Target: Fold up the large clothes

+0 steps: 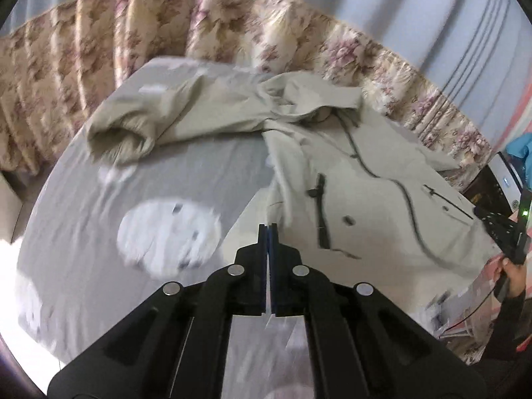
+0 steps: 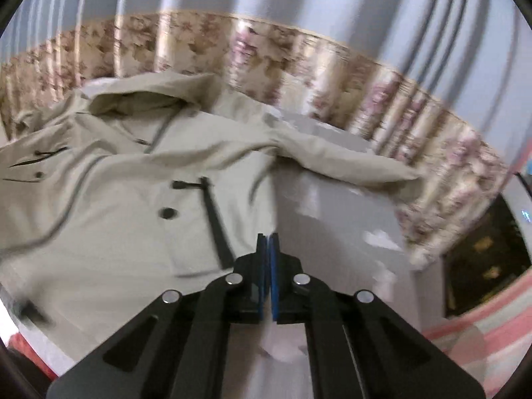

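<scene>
Both your tongs, left (image 1: 268, 225) and right (image 2: 268, 234), are clenched on nothing above the beige coat (image 1: 359, 179), which lies spread on the grey bed sheet (image 1: 83, 199); flowered curtains (image 1: 232, 26) hang behind.

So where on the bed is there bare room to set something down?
Bare grey sheet lies below the jacket's outstretched sleeve, and again under the other sleeve toward the floral curtain. The jacket crowds the middle.
</scene>
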The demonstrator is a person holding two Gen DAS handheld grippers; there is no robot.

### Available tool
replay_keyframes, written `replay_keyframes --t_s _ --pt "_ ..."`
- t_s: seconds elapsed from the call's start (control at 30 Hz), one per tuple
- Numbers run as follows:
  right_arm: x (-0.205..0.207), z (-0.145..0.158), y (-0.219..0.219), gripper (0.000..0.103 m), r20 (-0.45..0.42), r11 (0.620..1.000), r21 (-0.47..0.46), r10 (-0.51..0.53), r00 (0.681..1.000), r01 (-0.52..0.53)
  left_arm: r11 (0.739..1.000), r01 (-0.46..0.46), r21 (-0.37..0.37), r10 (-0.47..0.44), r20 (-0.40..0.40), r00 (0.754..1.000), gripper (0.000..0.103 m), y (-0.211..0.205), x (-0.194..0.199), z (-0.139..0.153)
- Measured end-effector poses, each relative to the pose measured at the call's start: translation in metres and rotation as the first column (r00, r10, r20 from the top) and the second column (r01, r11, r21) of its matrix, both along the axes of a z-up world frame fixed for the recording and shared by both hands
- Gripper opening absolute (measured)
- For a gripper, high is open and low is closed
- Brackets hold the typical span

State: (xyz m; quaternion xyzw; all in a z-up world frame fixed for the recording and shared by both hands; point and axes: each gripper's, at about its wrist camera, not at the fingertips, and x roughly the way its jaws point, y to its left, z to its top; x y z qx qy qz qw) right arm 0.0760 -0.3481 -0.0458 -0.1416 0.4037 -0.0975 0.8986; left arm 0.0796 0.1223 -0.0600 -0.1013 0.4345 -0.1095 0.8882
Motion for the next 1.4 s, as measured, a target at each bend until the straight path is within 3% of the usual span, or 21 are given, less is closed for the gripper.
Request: replay_keyframes --t_s 0.03,0.1,0.2,0.23,0.27,0.3,0.33,0.37,0.4,0.43,0.47,0.53,0.63,0.7,0.8,0.83,0.97,1.1,1.2,1.3,1.4 --pt "0.002 -0.014 -0.016 0.000 -0.064 0.998 -0.025 -0.057 0.996 0.055 0.997 -0.042 0.066 0.043 -0.015 0.999 0.000 0.003 0.000 -0.008" --pt "0.002 -0.027 -0.044 0.000 -0.100 0.992 0.059 -0.106 0.989 0.112 0.975 -0.120 0.189 0.135 -0.071 0.988 0.000 0.017 0.004 -0.035" --pt "0.001 -0.014 -0.070 0.003 -0.040 0.984 0.118 -0.130 0.991 0.134 0.968 -0.165 0.190 0.188 -0.109 0.976 0.009 0.034 0.012 -0.044" --pt "0.008 -0.002 -0.075 0.003 -0.004 0.985 0.122 -0.123 0.992 0.122 0.960 -0.172 0.219 0.195 -0.090 0.977 0.024 0.034 0.015 -0.040" --pt "0.015 0.008 -0.077 0.004 0.024 0.985 0.127 -0.118 0.993 0.114 0.950 -0.181 0.254 0.203 -0.062 0.977 0.046 0.032 0.020 -0.033" --pt "0.020 0.014 -0.078 0.004 0.047 0.986 0.126 -0.114 0.992 0.107 0.941 -0.187 0.281 0.200 -0.018 0.980 0.058 0.025 0.027 -0.020" --pt "0.029 0.023 -0.075 0.009 0.072 0.988 0.124 -0.104 0.992 0.094 0.940 -0.187 0.284 0.189 0.021 0.982 0.077 0.019 0.034 -0.009" --pt "0.044 0.033 -0.072 0.025 0.100 0.990 0.124 -0.079 0.992 0.066 0.943 -0.183 0.279 0.177 0.048 0.983 0.084 0.016 0.040 0.000" --pt "0.052 0.041 -0.067 0.036 0.125 0.992 0.117 -0.057 0.990 0.042 0.948 -0.165 0.271 0.148 0.081 0.986 0.085 0.007 0.051 0.012" --pt "0.064 0.051 -0.059 0.055 0.157 0.995 0.100 -0.031 0.987 0.016 0.953 -0.143 0.267 0.121 0.098 0.988 0.087 0.001 0.060 0.019" --pt "0.078 0.062 -0.053 0.060 0.191 0.998 0.064 -0.007 0.982 -0.005 0.956 -0.120 0.267 0.093 0.113 0.989 0.089 -0.007 0.069 0.027" --pt "0.109 0.086 -0.048 0.060 0.235 1.000 -0.024 0.011 0.972 -0.006 0.953 -0.089 0.290 0.047 0.149 0.988 0.094 -0.025 0.094 0.041" --pt "0.140 0.119 -0.050 0.063 0.312 0.999 -0.054 0.013 0.950 0.004 0.939 -0.071 0.337 0.014 0.168 0.986 0.096 -0.040 0.128 0.055" --pt "0.162 0.150 -0.059 0.070 0.359 1.000 0.010 0.017 0.933 -0.022 0.948 -0.031 0.317 -0.018 0.150 0.989 0.096 -0.042 0.147 0.061" --pt "0.202 0.171 -0.063 0.073 0.322 0.984 0.154 0.037 0.946 -0.091 0.952 -0.006 0.305 -0.027 0.106 0.994 0.097 -0.045 0.174 0.057" --pt "0.214 0.167 -0.055 0.073 0.311 0.981 0.160 0.055 0.949 -0.109 0.951 0.000 0.309 -0.031 0.094 0.995 0.097 -0.047 0.181 0.053" --pt "0.253 0.113 0.000 0.073 0.216 0.984 0.018 0.167 0.962 -0.175 0.955 0.031 0.295 -0.044 0.038 0.998 0.097 -0.051 0.195 0.023" --pt "0.270 0.052 0.032 0.073 0.097 0.967 -0.015 0.256 0.962 -0.256 0.944 0.014 0.330 -0.020 0.013 1.000 0.097 -0.049 0.203 -0.002" --pt "0.272 0.026 0.059 0.073 0.070 0.912 0.104 0.392 0.917 -0.397 0.962 -0.006 0.272 0.018 -0.042 0.999 0.097 -0.030 0.205 -0.020" --pt "0.274 0.005 0.090 0.073 0.019 0.869 0.070 0.489 0.872 -0.489 0.953 -0.049 0.300 0.069 -0.057 0.996 0.097 -0.017 0.206 -0.032" --pt "0.287 -0.009 0.104 0.073 -0.026 0.863 0.035 0.505 0.863 -0.504 0.950 -0.072 0.302 0.091 -0.049 0.995 0.097 -0.010 0.208 -0.031"
